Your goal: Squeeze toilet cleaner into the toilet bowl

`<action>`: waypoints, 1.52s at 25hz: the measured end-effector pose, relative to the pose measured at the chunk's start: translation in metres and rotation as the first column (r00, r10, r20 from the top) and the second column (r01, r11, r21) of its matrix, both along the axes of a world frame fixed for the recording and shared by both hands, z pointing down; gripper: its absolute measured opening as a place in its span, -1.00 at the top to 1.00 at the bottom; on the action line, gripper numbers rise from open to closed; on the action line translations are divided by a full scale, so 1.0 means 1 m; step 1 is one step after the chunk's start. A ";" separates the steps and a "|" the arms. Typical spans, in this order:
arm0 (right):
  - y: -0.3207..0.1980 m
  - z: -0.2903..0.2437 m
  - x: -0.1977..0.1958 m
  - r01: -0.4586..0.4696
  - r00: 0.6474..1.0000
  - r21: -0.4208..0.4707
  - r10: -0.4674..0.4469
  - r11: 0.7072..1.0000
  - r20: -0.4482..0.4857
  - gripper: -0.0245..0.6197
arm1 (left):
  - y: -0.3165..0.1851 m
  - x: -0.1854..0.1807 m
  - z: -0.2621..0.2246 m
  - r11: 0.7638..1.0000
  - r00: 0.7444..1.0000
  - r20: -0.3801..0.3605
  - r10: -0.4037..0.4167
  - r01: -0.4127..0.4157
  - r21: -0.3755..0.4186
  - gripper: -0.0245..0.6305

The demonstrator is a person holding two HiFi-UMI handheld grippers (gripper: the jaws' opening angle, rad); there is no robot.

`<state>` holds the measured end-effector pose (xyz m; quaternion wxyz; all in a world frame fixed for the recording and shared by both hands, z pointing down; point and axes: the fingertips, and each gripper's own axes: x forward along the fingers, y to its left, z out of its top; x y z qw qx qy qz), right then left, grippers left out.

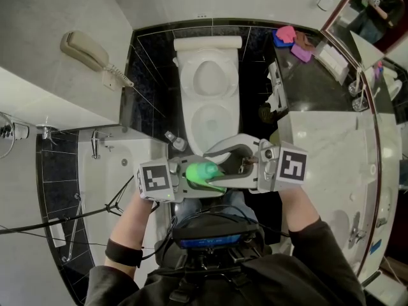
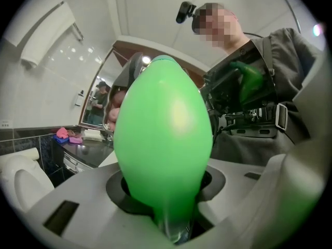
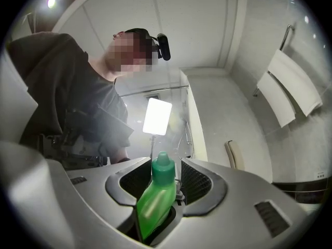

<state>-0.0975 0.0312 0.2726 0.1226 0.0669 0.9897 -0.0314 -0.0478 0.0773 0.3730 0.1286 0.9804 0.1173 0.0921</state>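
While forearms (image 1: 131,225) converge before toilet (image 1: 208,75), left tool (image 1: 183,183) clenches green bottle (image 1: 204,173), right tool (image 1: 234,164) unclenched around cap (image 3: 163,165).

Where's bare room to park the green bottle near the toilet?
Marble counter right of the toilet: wide bare patch, from the dark counter down to the person's right sleeve. Left of the toilet is tight: a small bottle stands between it and the tub. The dark counter's back corner is crowded with cloths.
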 end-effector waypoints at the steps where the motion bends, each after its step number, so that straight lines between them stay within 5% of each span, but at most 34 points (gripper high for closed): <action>1: 0.001 -0.001 0.000 0.004 1.000 -0.001 -0.004 1.000 0.005 0.32 | 0.000 0.001 -0.002 1.000 1.000 0.001 -0.001 0.001 -0.015 0.37; 9: 0.001 -0.001 -0.001 -0.010 1.000 -0.010 0.010 1.000 -0.009 0.47 | -0.003 0.003 -0.003 0.999 1.000 -0.008 -0.026 0.026 -0.032 0.37; 14: -0.008 0.013 0.000 -0.067 0.997 -0.090 0.063 0.994 -0.048 0.47 | -0.020 0.003 0.013 0.987 0.985 0.063 -0.160 0.159 0.023 0.37; 17: -0.015 0.023 0.000 -0.104 0.992 -0.150 0.092 0.983 -0.084 0.47 | -0.036 0.002 0.026 0.957 0.954 0.107 -0.282 0.271 0.100 0.37; 20: -0.025 0.033 0.001 -0.153 0.985 -0.191 0.135 0.970 -0.108 0.47 | -0.052 -0.001 0.039 0.909 0.912 0.116 -0.393 0.366 0.201 0.37; 23: -0.036 0.043 0.002 -0.213 0.973 -0.231 0.185 0.949 -0.139 0.47 | -0.070 -0.004 0.051 0.835 0.859 0.102 -0.502 0.450 0.316 0.37; 27: -0.048 0.059 0.004 -0.297 0.949 -0.342 0.237 0.892 -0.207 0.46 | -0.093 -0.010 0.064 0.704 0.737 0.108 -0.667 0.576 0.414 0.37; 34: -0.062 0.096 0.005 -0.441 0.892 -0.525 0.290 0.728 -0.347 0.45 | -0.112 -0.031 0.107 0.507 0.525 0.130 -0.841 0.680 0.529 0.37; 36: -0.062 0.103 0.004 -0.463 0.881 -0.554 0.289 0.692 -0.375 0.46 | -0.114 -0.034 0.110 0.474 0.489 0.129 -0.863 0.692 0.545 0.37; 38: -0.061 0.106 0.003 -0.470 0.877 -0.566 0.286 0.677 -0.387 0.45 | -0.112 -0.036 0.113 0.471 0.481 0.135 -0.866 0.694 0.545 0.37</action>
